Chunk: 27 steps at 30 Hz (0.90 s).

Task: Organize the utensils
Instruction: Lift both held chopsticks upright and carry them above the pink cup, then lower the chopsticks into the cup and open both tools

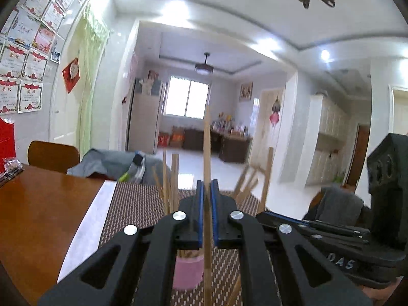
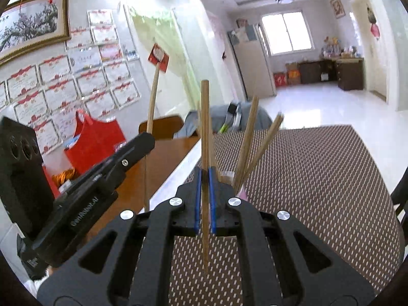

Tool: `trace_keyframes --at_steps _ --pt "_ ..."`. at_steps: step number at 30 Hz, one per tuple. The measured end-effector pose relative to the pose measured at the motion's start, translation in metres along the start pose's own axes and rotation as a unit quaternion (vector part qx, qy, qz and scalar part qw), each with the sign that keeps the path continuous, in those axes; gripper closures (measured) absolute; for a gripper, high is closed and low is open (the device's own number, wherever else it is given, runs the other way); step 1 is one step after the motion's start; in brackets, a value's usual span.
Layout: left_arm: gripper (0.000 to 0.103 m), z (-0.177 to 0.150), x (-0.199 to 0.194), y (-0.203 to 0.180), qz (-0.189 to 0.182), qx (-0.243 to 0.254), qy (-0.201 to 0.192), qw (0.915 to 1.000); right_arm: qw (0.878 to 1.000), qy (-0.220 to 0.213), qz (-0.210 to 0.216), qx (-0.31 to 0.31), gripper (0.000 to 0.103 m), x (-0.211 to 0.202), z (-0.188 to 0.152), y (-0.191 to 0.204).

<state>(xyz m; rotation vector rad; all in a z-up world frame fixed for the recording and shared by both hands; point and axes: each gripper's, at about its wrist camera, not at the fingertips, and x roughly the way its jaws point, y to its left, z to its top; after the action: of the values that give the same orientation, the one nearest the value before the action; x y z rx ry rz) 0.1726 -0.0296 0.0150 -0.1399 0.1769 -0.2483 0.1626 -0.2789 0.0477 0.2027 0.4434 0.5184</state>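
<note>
My left gripper (image 1: 207, 186) is shut on one wooden chopstick (image 1: 207, 140), held upright above a pink cup (image 1: 188, 272). Several more chopsticks (image 1: 170, 178) stand in that cup. My right gripper (image 2: 205, 172) is shut on another upright chopstick (image 2: 204, 127), its thin end hanging over the woven placemat (image 2: 318, 178). The cup's rim (image 2: 225, 174) peeks out behind the right fingers, with leaning chopsticks (image 2: 247, 137) in it. Each gripper shows in the other's view: the right gripper (image 1: 265, 215) at the right, the left gripper (image 2: 148, 137) at the left with its chopstick (image 2: 154, 97).
The brown placemat (image 1: 137, 204) lies on a wooden table (image 1: 38, 216). A chair back (image 1: 53, 155) and a grey cloth (image 1: 109, 163) sit at the far edge. A red bag (image 2: 94, 142) stands on the table by the wall. Open tiled floor lies beyond.
</note>
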Motion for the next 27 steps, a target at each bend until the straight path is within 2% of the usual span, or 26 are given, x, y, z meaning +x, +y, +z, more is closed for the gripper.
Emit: trace_keyframes --at_steps 6,14,22,27 --pt "0.097 0.014 0.026 0.008 0.008 -0.02 -0.055 0.9982 0.999 -0.044 0.0 -0.003 0.097 0.014 0.026 0.001" --pt "0.097 0.012 0.05 0.015 0.039 -0.028 -0.102 0.9936 0.996 -0.09 -0.001 -0.009 0.097 0.029 0.051 0.002" --pt "0.097 -0.003 0.078 0.028 0.061 -0.04 -0.098 0.9925 0.994 -0.106 -0.003 -0.013 0.097 0.041 0.049 -0.004" --pt "0.097 -0.022 0.084 0.029 0.068 -0.022 -0.07 0.995 0.994 -0.107 -0.006 -0.019 0.097 0.052 0.04 -0.003"
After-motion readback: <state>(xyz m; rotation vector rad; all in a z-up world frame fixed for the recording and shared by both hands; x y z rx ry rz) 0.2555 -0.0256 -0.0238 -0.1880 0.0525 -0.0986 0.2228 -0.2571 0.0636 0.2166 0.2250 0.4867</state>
